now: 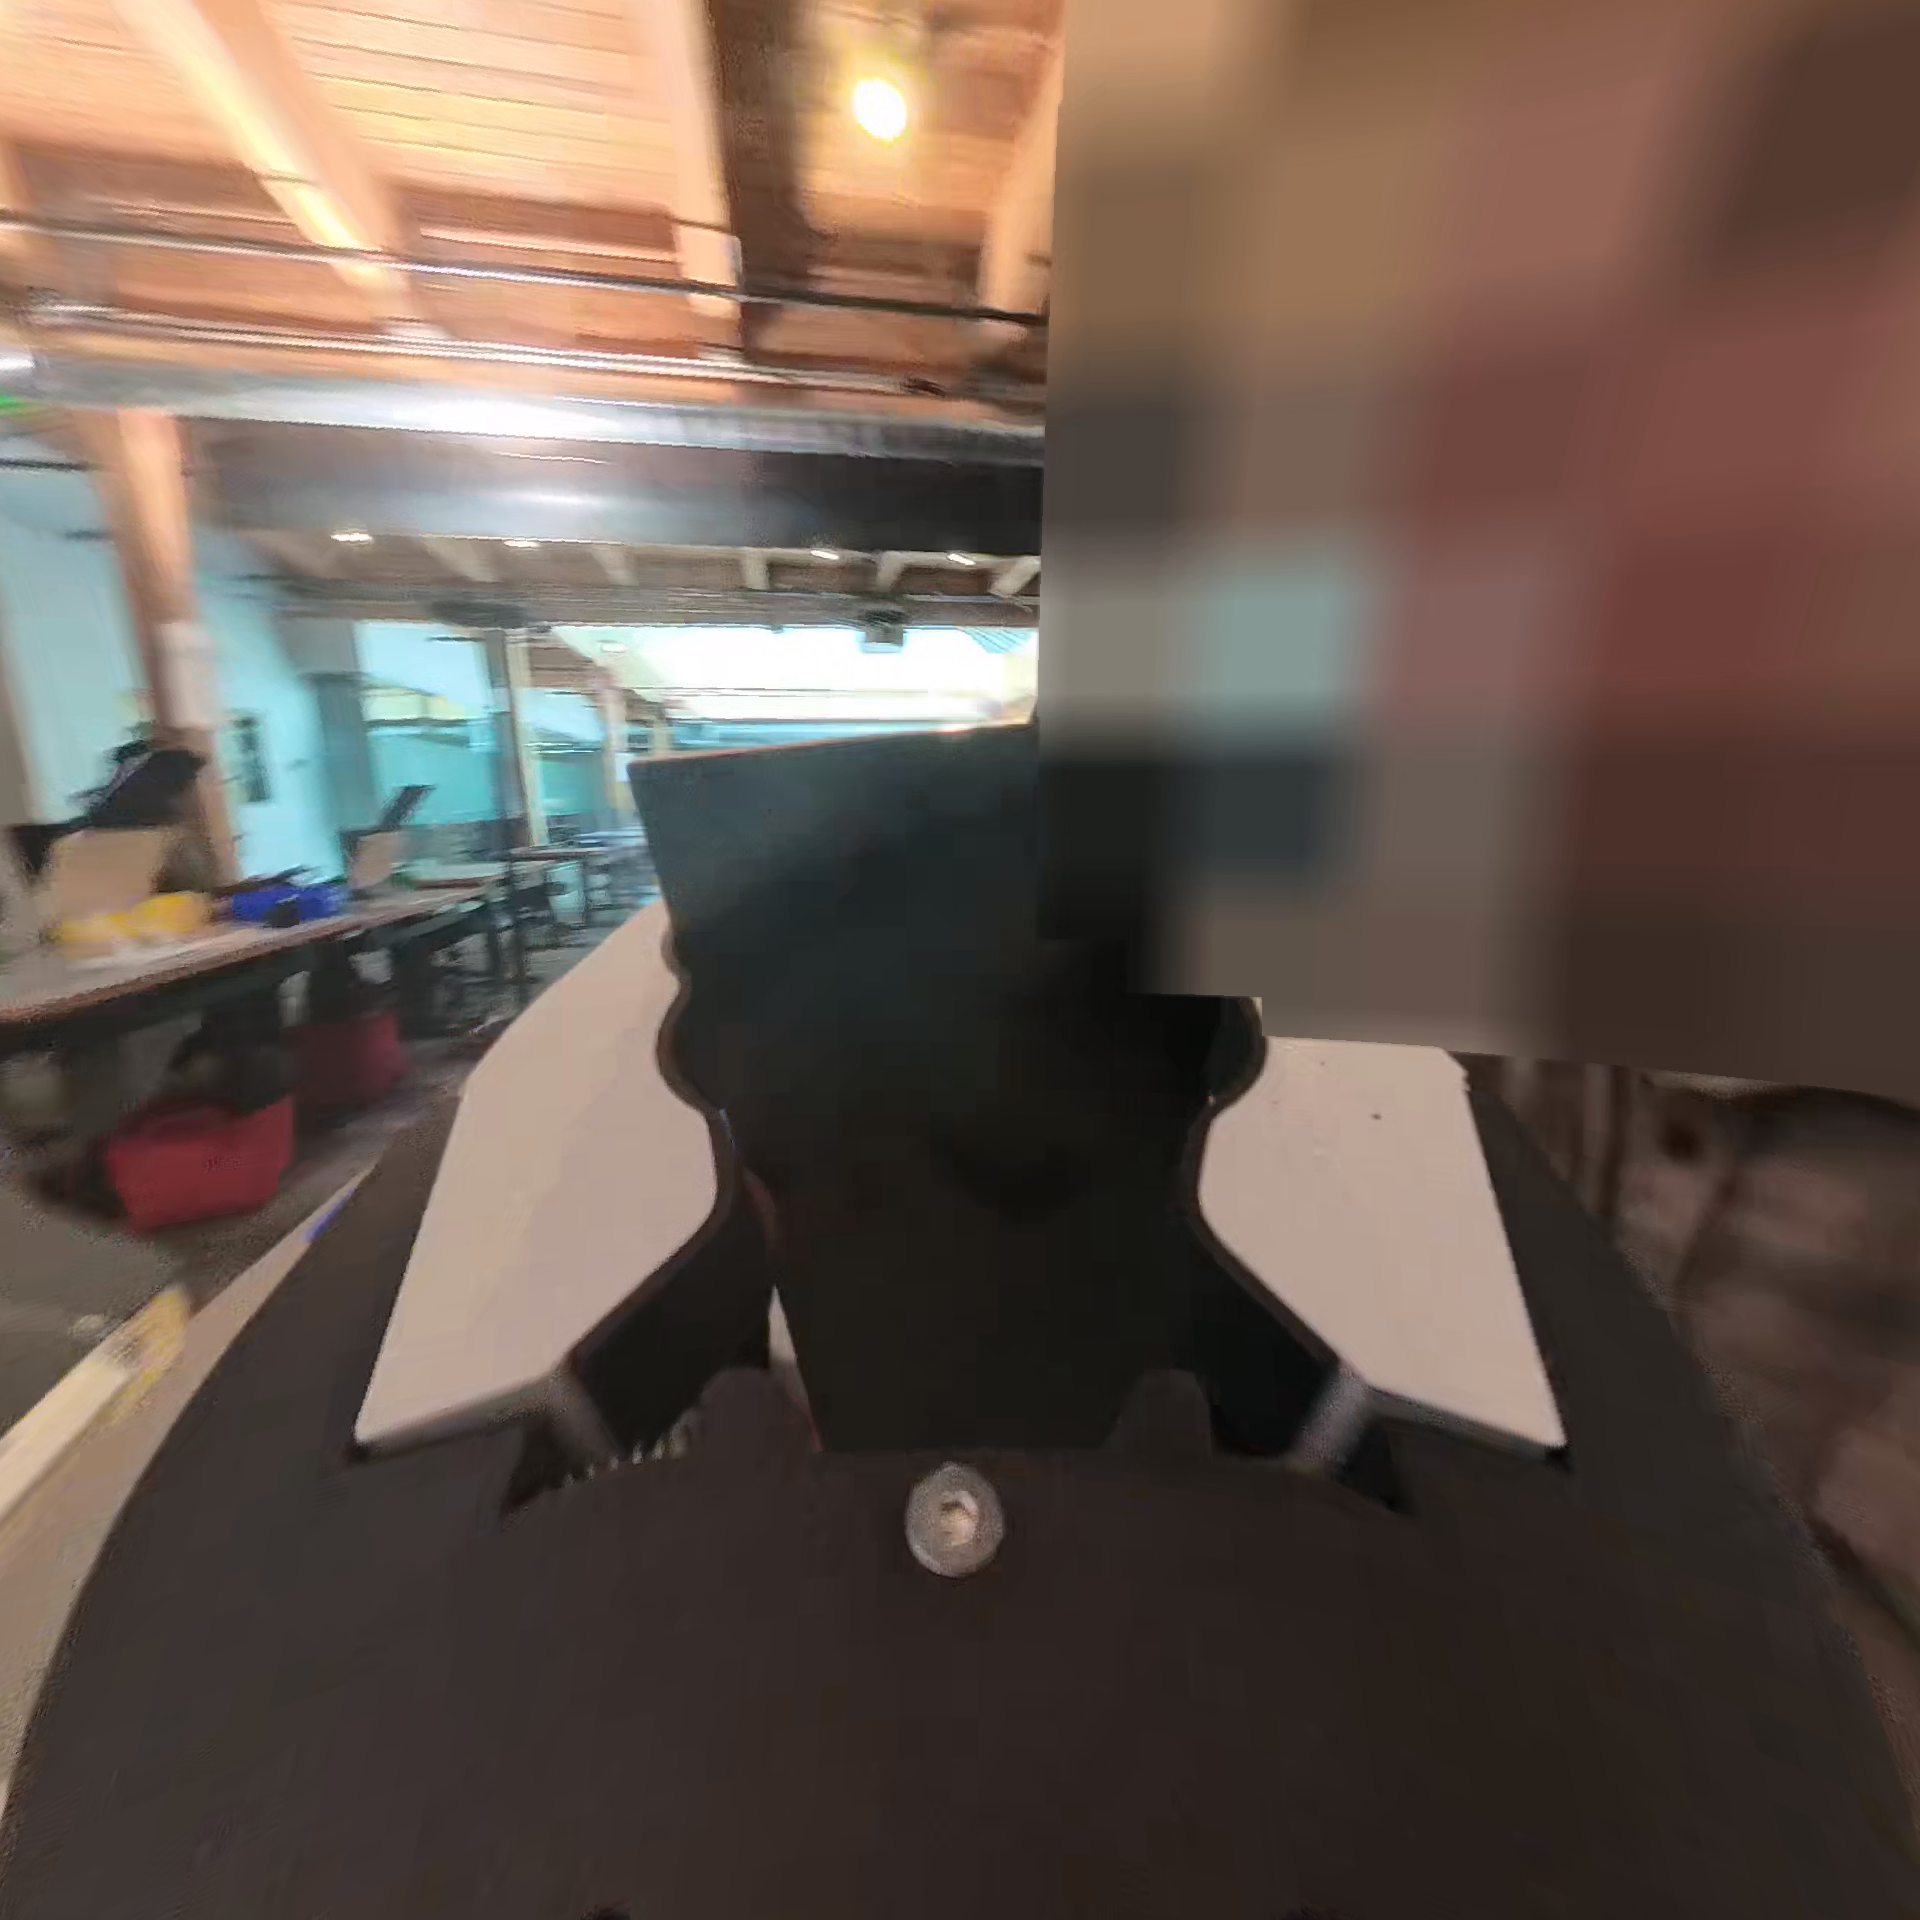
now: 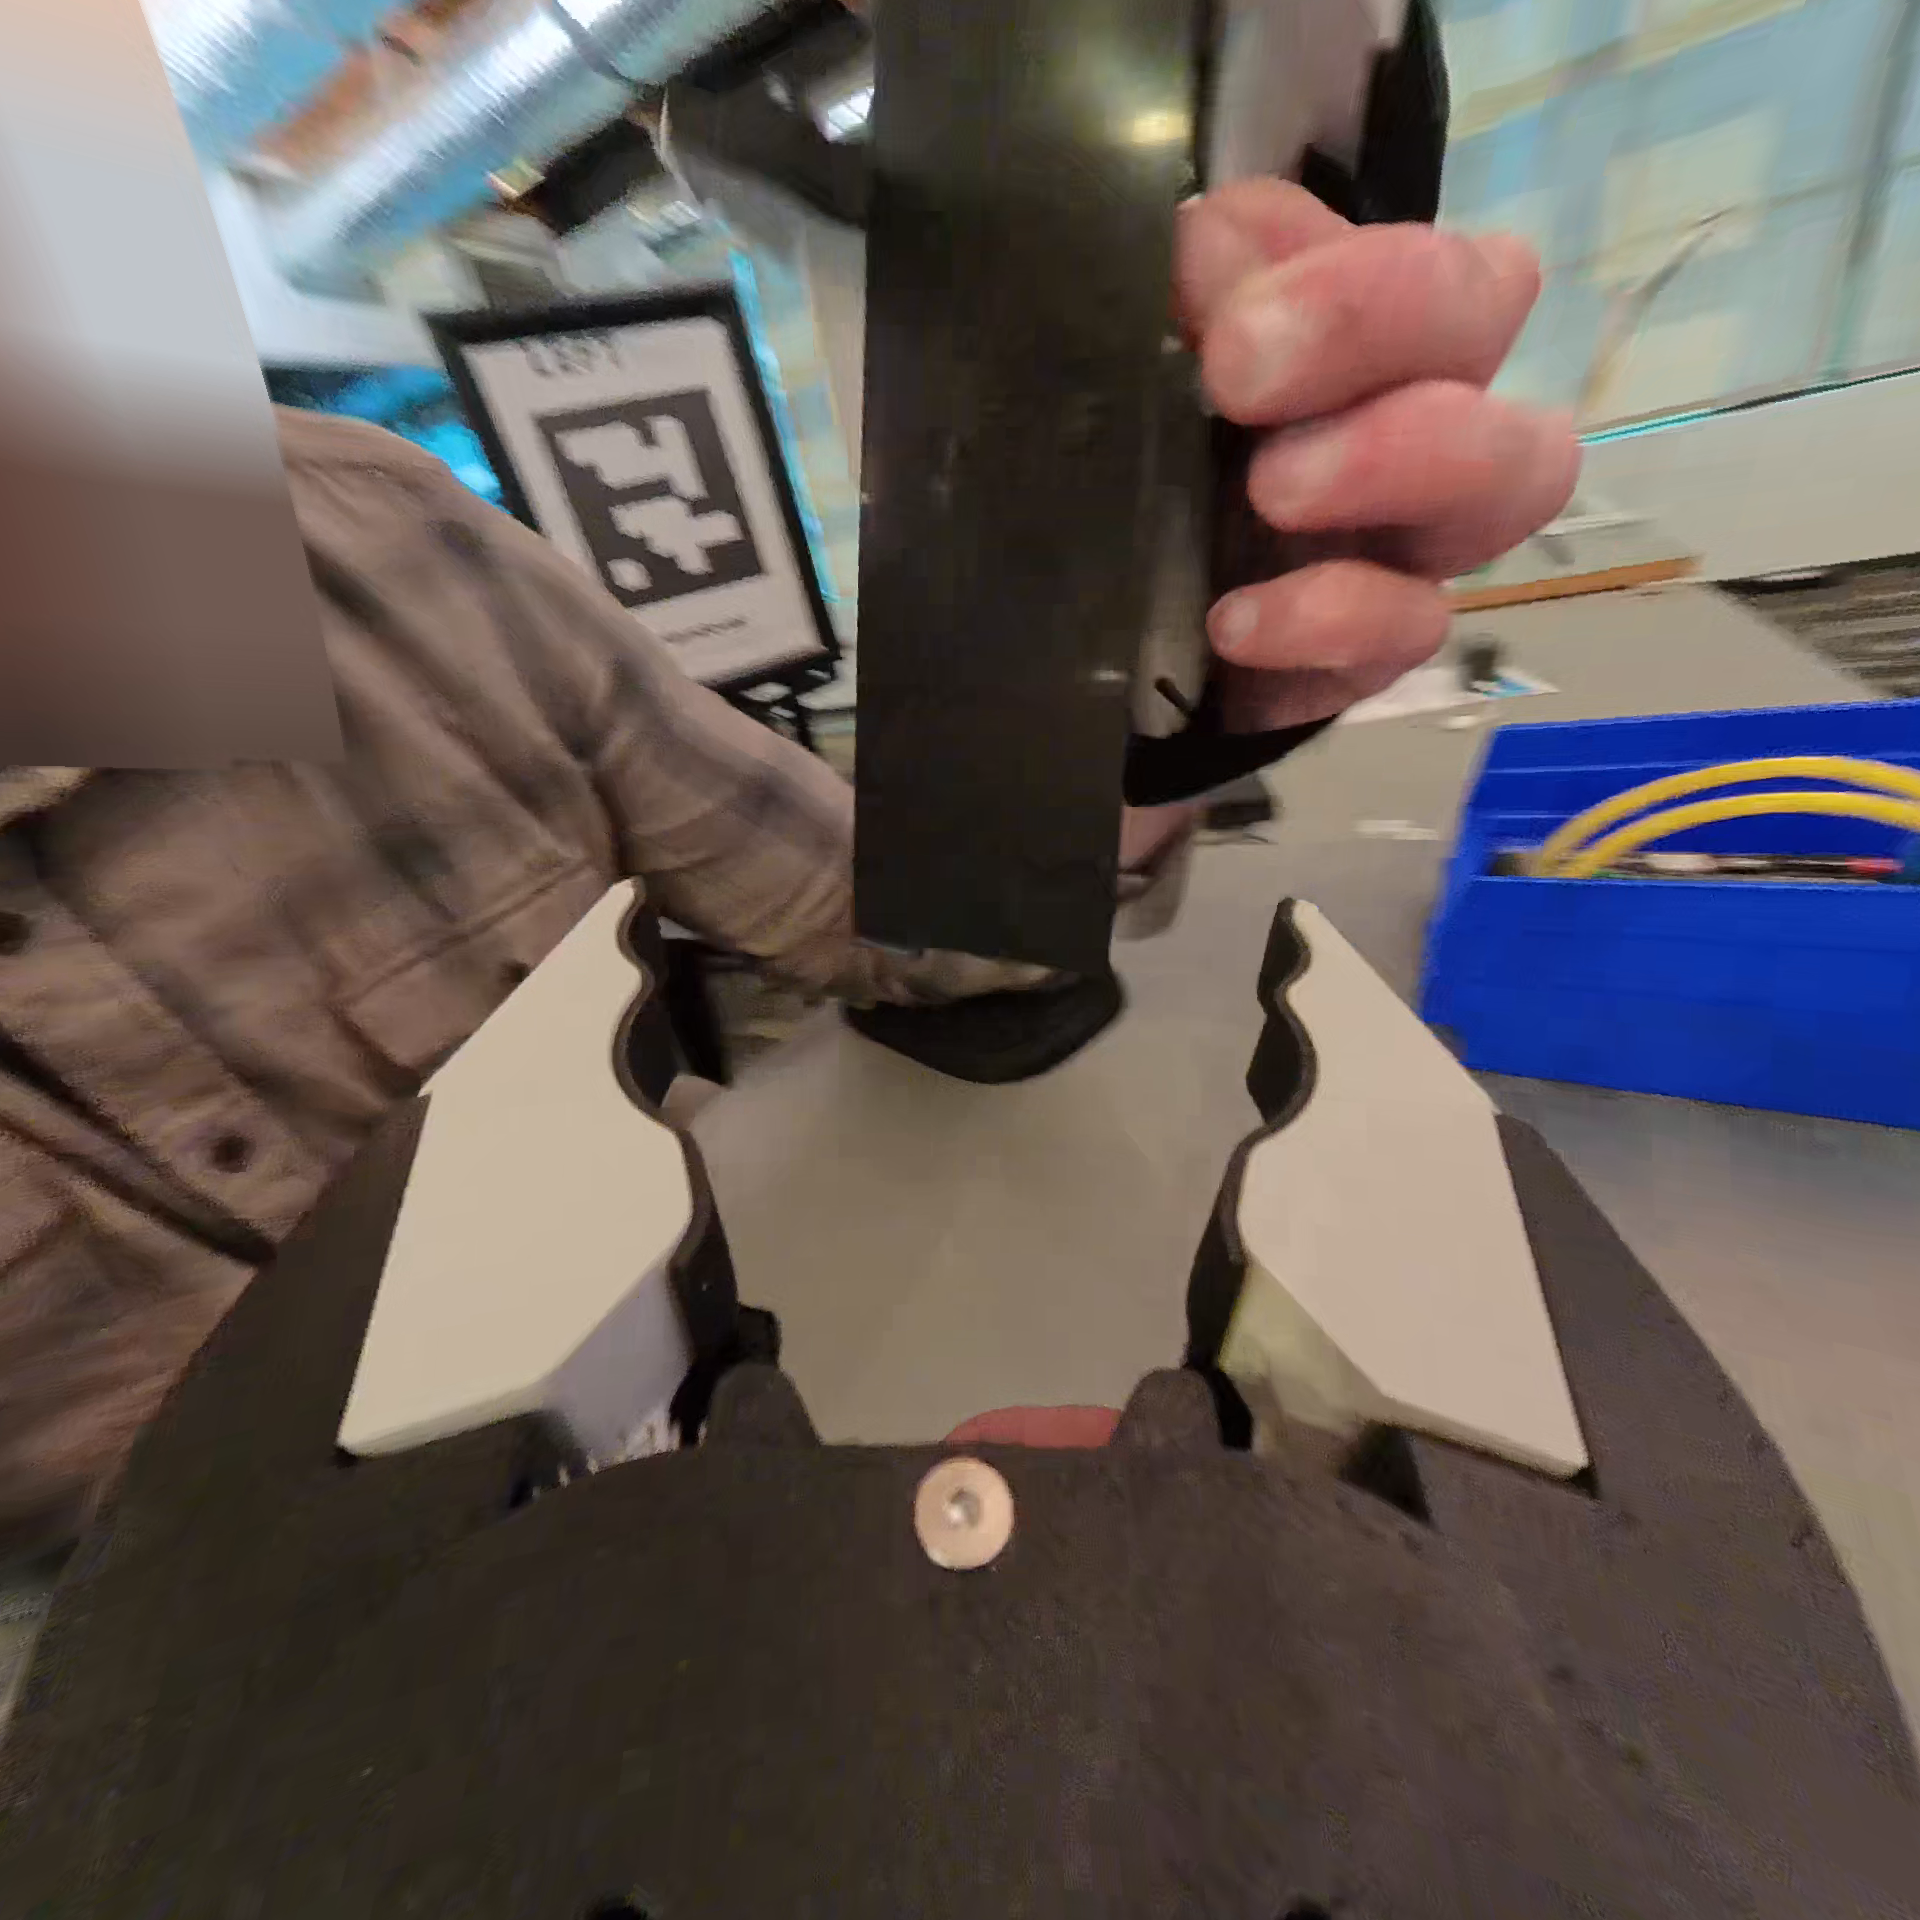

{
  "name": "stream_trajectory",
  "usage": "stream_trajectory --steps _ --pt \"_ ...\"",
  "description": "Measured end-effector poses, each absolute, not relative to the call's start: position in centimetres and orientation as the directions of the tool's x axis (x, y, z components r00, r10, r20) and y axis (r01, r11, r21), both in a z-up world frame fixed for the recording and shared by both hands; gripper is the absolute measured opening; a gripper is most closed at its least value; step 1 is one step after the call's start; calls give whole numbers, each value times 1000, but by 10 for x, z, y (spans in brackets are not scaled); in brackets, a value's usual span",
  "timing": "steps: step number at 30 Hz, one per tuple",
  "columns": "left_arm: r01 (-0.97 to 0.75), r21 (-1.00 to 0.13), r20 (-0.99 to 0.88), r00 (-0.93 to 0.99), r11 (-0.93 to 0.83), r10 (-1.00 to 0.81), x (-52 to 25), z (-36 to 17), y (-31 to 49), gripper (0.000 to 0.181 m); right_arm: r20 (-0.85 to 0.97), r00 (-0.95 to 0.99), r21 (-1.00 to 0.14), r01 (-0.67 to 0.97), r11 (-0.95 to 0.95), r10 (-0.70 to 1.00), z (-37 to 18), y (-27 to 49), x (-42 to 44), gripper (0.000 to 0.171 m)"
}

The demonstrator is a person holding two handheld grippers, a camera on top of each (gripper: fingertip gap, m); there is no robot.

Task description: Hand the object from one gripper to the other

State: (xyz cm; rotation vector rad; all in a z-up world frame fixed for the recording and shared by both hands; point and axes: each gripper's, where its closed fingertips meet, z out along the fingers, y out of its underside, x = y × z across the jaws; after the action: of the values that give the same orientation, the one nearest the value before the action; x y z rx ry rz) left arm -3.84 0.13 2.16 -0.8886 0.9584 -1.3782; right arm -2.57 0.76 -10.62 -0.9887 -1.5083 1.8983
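Object: one flat black slab (image 1: 894, 1039), long and narrow, gripped between the white fingers (image 1: 561, 1195) of the left hand-held gripper (image 1: 961, 1081), which is clamped onto its lower part; the upper part stands free above the fingertips.
Same object from the right: the slab (image 2: 1008, 499) hangs end-down just ahead of the right hand-held gripper (image 2: 961, 1029), not touching it.
Right hand-held gripper: spread wide, nothing between its fingers (image 2: 540, 1174).
Handling, as I judge it: stiff, smooth and slightly glossy, so perhaps slippery; probably light. Weight I cannot confirm.
Where to take hold: the free lower end, across the flat faces.
Person's hand (image 2: 1361, 447): one, wrapped round the left gripper's grip.
Count: two grippers, one slab, one blue bin (image 2: 1621, 935) on the table (image 2: 1382, 748), one framed marker board (image 2: 634, 478).
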Motion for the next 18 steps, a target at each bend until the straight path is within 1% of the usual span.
stream_trajectory --steps 3,4,9,12,15,18 --pt "347 -935 -152 -229 66 -962 -20 13 -46 96 -286 -756 -942 108 -319 589 -112 -23 -17 107" --pt "333 -941 -169 -284 68 -944 -15 9 -58 94 -297 -791 -938 137 -317 535 -116 -35 -15 107" --pt "244 -962 -237 -519 123 -822 6 -17 -114 94 -333 -904 -929 267 -255 266 -127 -95 -3 106" --pt "190 -966 -257 -617 177 -744 14 -32 -144 94 -353 -923 -927 324 -190 150 -136 -123 3 106" --pt "159 -961 -275 -670 228 -689 22 -43 -166 96 -357 -931 -930 346 -125 76 -142 -147 8 106" --pt "144 -951 -295 -693 274 -658 27 -50 -178 94 -364 -931 -929 361 -82 16 -147 -164 12 106"
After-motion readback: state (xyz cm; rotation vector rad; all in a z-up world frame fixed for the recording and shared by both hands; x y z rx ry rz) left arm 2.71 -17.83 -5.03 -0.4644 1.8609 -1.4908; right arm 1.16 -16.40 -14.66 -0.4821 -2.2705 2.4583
